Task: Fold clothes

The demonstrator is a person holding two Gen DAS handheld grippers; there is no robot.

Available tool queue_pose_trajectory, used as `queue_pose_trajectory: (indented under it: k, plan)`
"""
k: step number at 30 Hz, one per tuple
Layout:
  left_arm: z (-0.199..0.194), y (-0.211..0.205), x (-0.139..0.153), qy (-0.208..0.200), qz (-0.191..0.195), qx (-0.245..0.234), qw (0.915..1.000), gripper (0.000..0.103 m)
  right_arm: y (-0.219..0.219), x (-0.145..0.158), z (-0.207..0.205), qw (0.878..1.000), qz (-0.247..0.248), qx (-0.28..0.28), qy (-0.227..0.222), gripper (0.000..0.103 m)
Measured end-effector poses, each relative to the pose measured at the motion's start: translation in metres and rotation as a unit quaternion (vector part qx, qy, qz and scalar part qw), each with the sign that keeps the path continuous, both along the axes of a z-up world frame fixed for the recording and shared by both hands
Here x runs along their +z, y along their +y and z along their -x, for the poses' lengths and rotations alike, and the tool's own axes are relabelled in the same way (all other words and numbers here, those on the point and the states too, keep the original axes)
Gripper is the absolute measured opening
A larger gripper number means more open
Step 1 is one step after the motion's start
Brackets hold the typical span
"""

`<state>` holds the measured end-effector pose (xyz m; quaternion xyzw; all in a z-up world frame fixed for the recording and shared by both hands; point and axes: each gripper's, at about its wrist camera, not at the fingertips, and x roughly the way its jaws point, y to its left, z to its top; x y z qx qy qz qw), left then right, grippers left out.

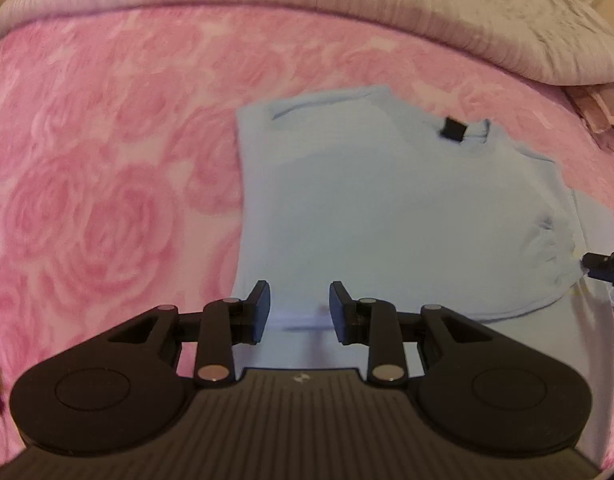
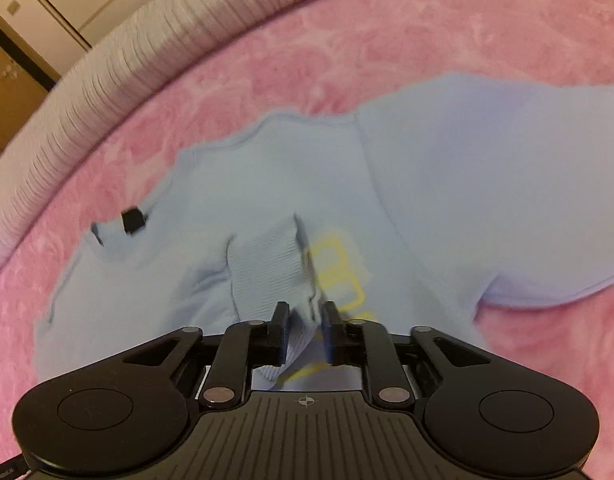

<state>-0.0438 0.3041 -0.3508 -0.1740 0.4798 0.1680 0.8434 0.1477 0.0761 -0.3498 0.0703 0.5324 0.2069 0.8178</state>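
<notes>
Nearest, the right gripper pinches the ribbed cuff of the light-blue sweatshirt lying on the pink rose blanket, apparently mid sleeve-fold, needing it carried across the body; the left gripper hovers open, empty.

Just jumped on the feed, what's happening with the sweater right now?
A light blue sweater lies on the pink rose blanket, partly folded. The right gripper is shut on the ribbed cuff of a sleeve, over the yellow print. The left gripper is open over the near hem, gripping nothing.
</notes>
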Motion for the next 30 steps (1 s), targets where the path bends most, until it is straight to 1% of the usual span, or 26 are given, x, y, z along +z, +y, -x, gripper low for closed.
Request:
queue_pose_trajectory:
  k: [1, 3, 4, 5, 8, 9, 12, 14, 17, 19, 20, 22, 23, 26, 28, 30]
  plan:
    - [-0.003, -0.001, 0.000, -0.002, -0.003, -0.003, 1.0000, 0.027, -0.002, 0.002, 0.001, 1.000, -0.004, 0.003, -0.004, 0.026]
    - [-0.010, -0.003, -0.007, 0.008, -0.007, -0.006, 0.9999, 0.027, -0.006, 0.006, 0.002, 1.000, -0.015, 0.011, -0.012, 0.027]
    - [-0.014, -0.005, -0.012, 0.014, -0.009, -0.009, 0.9998, 0.027, -0.007, 0.003, 0.003, 0.999, -0.030, 0.024, -0.005, 0.027]
    - [-0.018, -0.006, -0.017, 0.020, -0.010, -0.013, 0.9997, 0.027, -0.004, -0.003, 0.002, 0.999, -0.034, 0.038, 0.004, 0.027]
    - [-0.027, -0.010, -0.032, 0.054, -0.022, -0.015, 0.9982, 0.027, 0.000, -0.023, 0.000, 0.998, 0.018, 0.054, 0.029, 0.027]
    - [-0.028, -0.012, -0.030, 0.058, -0.026, -0.015, 0.9979, 0.027, -0.003, -0.021, -0.001, 0.998, 0.009, 0.049, 0.030, 0.027]
    - [-0.032, -0.020, -0.019, 0.064, -0.033, -0.015, 0.9973, 0.027, -0.024, -0.006, -0.001, 0.999, -0.009, 0.029, 0.038, 0.027]
    - [-0.034, -0.027, -0.009, 0.065, -0.032, -0.012, 0.9973, 0.027, -0.050, 0.004, 0.000, 0.999, -0.018, 0.010, 0.032, 0.027]
    - [-0.037, -0.041, 0.002, 0.063, -0.018, -0.009, 0.9978, 0.027, -0.106, 0.010, -0.003, 0.998, -0.018, -0.049, 0.037, 0.028]
    - [-0.040, -0.051, 0.007, 0.058, -0.010, -0.008, 0.9982, 0.027, -0.152, 0.008, -0.010, 0.993, -0.026, -0.109, 0.046, 0.028]
    - [-0.043, -0.056, 0.009, 0.057, -0.006, -0.009, 0.9983, 0.028, -0.178, 0.006, -0.014, 0.987, -0.040, -0.150, 0.046, 0.029]
    - [-0.047, -0.065, 0.011, 0.055, 0.001, -0.010, 0.9984, 0.028, -0.232, 0.001, -0.024, 0.969, -0.070, -0.234, 0.045, 0.031]
    - [-0.049, -0.068, 0.011, 0.055, 0.004, -0.009, 0.9984, 0.028, -0.260, -0.001, -0.028, 0.956, -0.085, -0.276, 0.044, 0.032]
    - [-0.056, -0.072, 0.008, 0.059, 0.014, -0.003, 0.9982, 0.028, -0.322, -0.008, -0.037, 0.920, -0.121, -0.372, 0.025, 0.036]
    - [-0.058, -0.071, 0.007, 0.060, 0.022, 0.007, 0.9979, 0.028, -0.348, -0.014, -0.042, 0.903, -0.137, -0.408, 0.016, 0.038]
    - [-0.060, -0.069, 0.007, 0.059, 0.029, 0.016, 0.9977, 0.028, -0.363, -0.025, -0.051, 0.891, -0.161, -0.424, 0.019, 0.038]
